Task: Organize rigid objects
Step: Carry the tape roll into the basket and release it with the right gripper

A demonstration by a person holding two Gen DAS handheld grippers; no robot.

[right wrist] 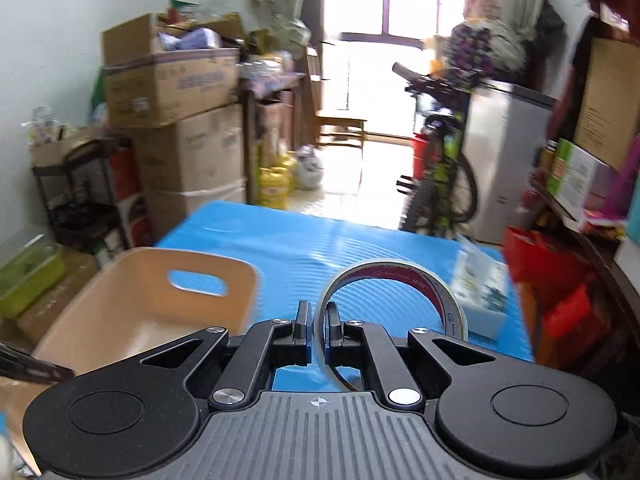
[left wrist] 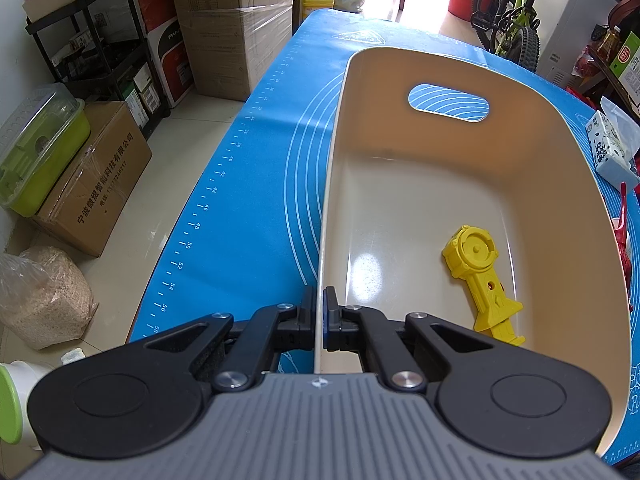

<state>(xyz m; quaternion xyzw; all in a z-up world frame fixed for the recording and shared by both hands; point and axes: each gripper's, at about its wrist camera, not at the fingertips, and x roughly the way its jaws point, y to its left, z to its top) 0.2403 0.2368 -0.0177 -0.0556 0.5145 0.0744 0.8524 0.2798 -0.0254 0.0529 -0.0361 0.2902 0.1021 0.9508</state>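
Observation:
A beige plastic bin (left wrist: 452, 76) with a handle slot stands on the blue mat (left wrist: 256, 152). A yellow plastic toy (left wrist: 482, 276) lies on its floor at the near right. My left gripper (left wrist: 319, 300) is shut on the bin's left wall near the front. My right gripper (right wrist: 318, 314) is shut on the edge of a roll of clear tape (right wrist: 394, 280) and holds it above the mat, to the right of the bin (right wrist: 140, 300). The right wrist view is blurred.
A white printed carton (left wrist: 608, 148) lies on the mat right of the bin, also in the right wrist view (right wrist: 480, 292). A red object (left wrist: 624, 236) sits at the mat's right edge. Cardboard boxes (left wrist: 224, 28), a black shelf (left wrist: 100, 52) and a bicycle (left wrist: 516, 12) surround the table.

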